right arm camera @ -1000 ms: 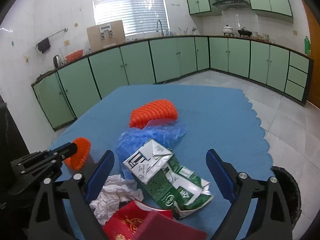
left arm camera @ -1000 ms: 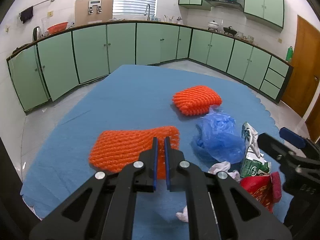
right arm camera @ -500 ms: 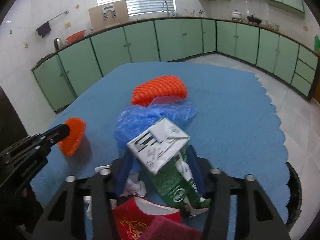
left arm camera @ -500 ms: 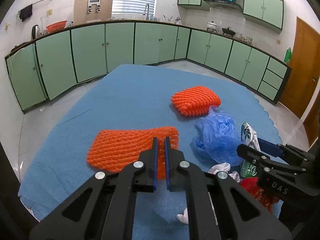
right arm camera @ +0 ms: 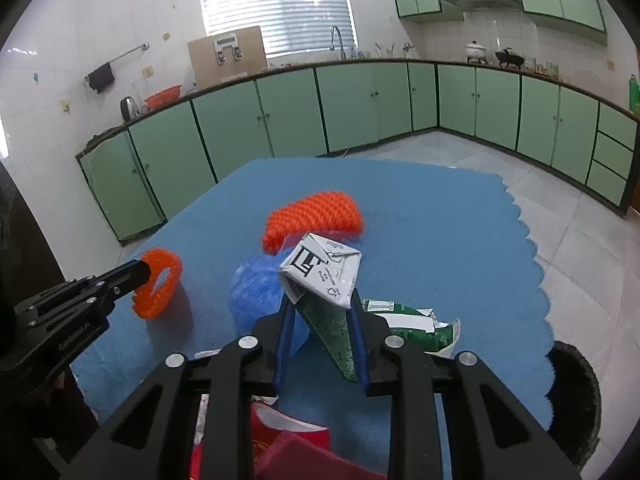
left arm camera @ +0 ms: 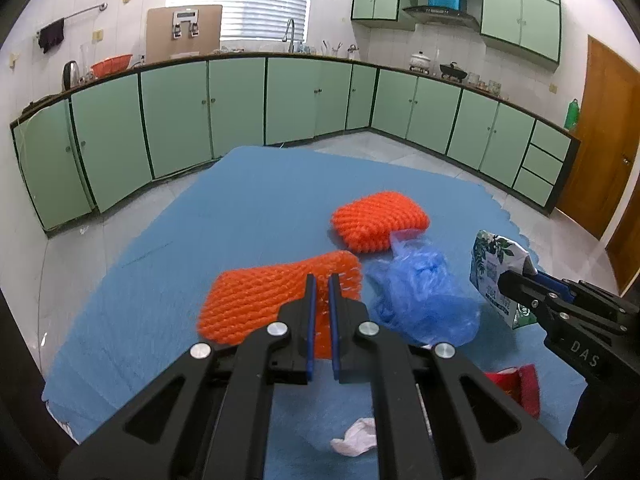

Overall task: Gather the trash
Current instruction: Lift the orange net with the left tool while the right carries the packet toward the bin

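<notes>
Right wrist view: right gripper [right arm camera: 320,320] jaws closing on the milk carton [right arm camera: 322,276]; pads are on its green body just below the white gable top, carton lifted and tilted over the blue table cloth [right arm camera: 440,240]; carton is crushed, so thin, light and empty by the look of it; walls will cave under squeeze, glossy print may slip; gable end is stiffer, the grip just below it looks sound to me.

Left wrist view: left gripper [left arm camera: 321,300] pinched nearly fully together on the edge of the near orange foam net [left arm camera: 272,300]; net hangs raised off the cloth in the right wrist view, so it's held; soft, springy, near weightless, won't drop but can snag.

Still on the cloth: second orange foam net [left arm camera: 380,220] further back; blue plastic bag [left arm camera: 420,300] between nets and carton, limp, grab a bunched fold; another torn green packet [right arm camera: 412,320] just right of the carton; white crumpled tissue [left arm camera: 356,438] and red packet [left arm camera: 520,388] near edge.

Black bin [right arm camera: 576,400] sits on the floor off the table's right edge; likely drop point.
</notes>
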